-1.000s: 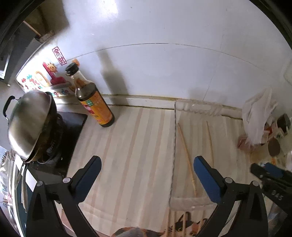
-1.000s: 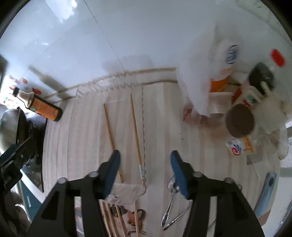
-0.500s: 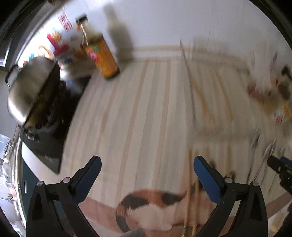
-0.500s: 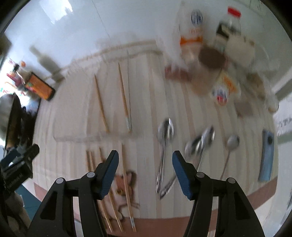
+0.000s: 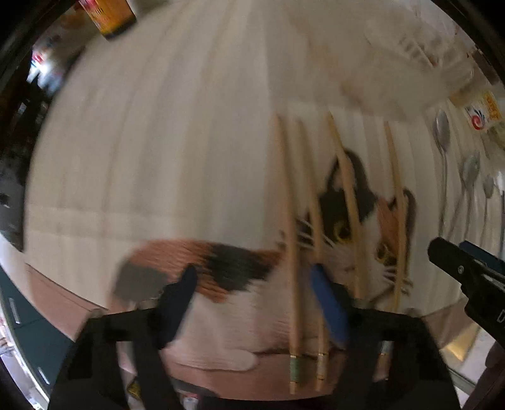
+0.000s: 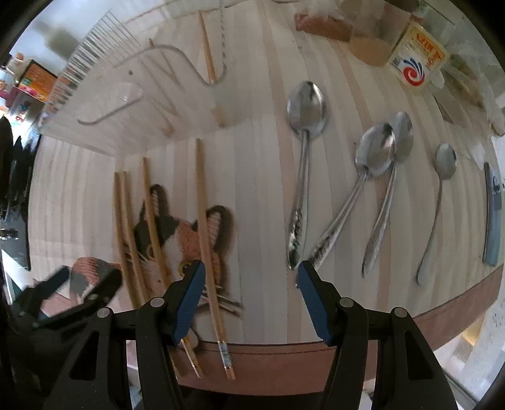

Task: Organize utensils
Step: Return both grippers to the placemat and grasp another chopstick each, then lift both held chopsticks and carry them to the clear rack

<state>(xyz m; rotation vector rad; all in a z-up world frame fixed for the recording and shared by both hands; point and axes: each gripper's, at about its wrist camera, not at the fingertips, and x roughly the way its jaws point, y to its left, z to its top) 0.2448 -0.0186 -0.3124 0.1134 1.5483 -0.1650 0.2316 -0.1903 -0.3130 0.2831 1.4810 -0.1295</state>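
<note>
Several wooden chopsticks (image 5: pixel 288 220) lie side by side on a striped mat with a cat picture (image 5: pixel 334 214). My left gripper (image 5: pixel 252 284) points down over their near ends. Its jaws are closing, with one chopstick in the gap and no pad touching it. Several metal spoons (image 6: pixel 304 164) lie to the right of the chopsticks (image 6: pixel 202 220). My right gripper (image 6: pixel 249 274) stands open over the bare mat between the two groups, nothing between its fingers. A clear plastic tray (image 6: pixel 104 101) behind holds two more chopsticks (image 6: pixel 206 50).
A brown sauce bottle (image 5: pixel 110 15) stands at the far left. Packets and a printed sachet (image 6: pixel 416 63) crowd the far right, and a flat blue-grey device (image 6: pixel 492 220) lies by the spoons. The mat's brown border (image 6: pixel 442 302) marks the near counter edge.
Both grippers have sunk toward the mat and tipped downward. The wok has slid out of view. The left jaws have narrowed. The right jaws kept their width.
</note>
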